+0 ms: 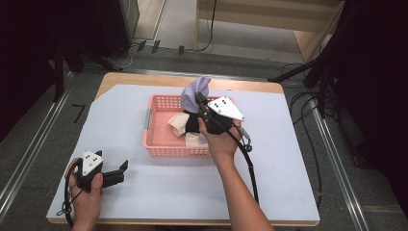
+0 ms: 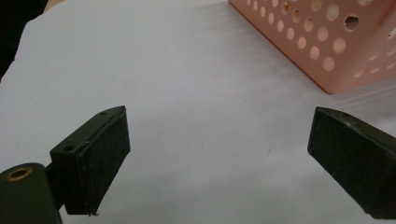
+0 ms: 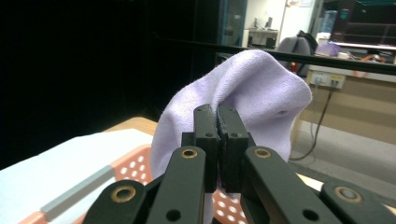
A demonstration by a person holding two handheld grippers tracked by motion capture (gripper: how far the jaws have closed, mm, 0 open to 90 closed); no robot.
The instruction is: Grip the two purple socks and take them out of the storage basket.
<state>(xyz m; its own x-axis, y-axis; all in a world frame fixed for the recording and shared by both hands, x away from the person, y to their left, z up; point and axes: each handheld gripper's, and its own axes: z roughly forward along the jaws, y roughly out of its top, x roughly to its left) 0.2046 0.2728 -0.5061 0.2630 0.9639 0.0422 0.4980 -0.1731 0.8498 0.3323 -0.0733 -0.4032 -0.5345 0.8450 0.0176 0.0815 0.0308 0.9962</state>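
lilac cloth pinched above the pink basket

dark surroundings and grey floor frame a wooden table (image 1: 144, 78) covered by a pale white sheet (image 1: 159, 183), with black stands and cables at the sides. near the middle of the sheet sits a pink perforated plastic basket (image 1: 161, 144), rectangular, with a grey handle on its left wall. inside it lie a cream folded cloth (image 1: 179, 123) and a dark cloth (image 1: 192, 124), touching each other.

the right gripper (image 1: 201, 102) is over the basket, held by the person's right hand (image 1: 220, 139), its grey three-cornered plate on top. its fingers (image 3: 206, 133) are clenched tight on a soft lilac fabric piece (image 3: 252, 93), which bulges up and around them; in the high view the same lilac piece (image 1: 195, 91) stands above the basket's far rim, lifted clear of the other cloths.

the left gripper (image 1: 124, 167) rests low at the near left part of the sheet, held by the left hand (image 1: 86, 192), well apart from the basket. its fingers (image 2: 100, 158) are spread wide and released, nothing between them, with the basket's pink corner (image 2: 327, 46) ahead to the upper right.
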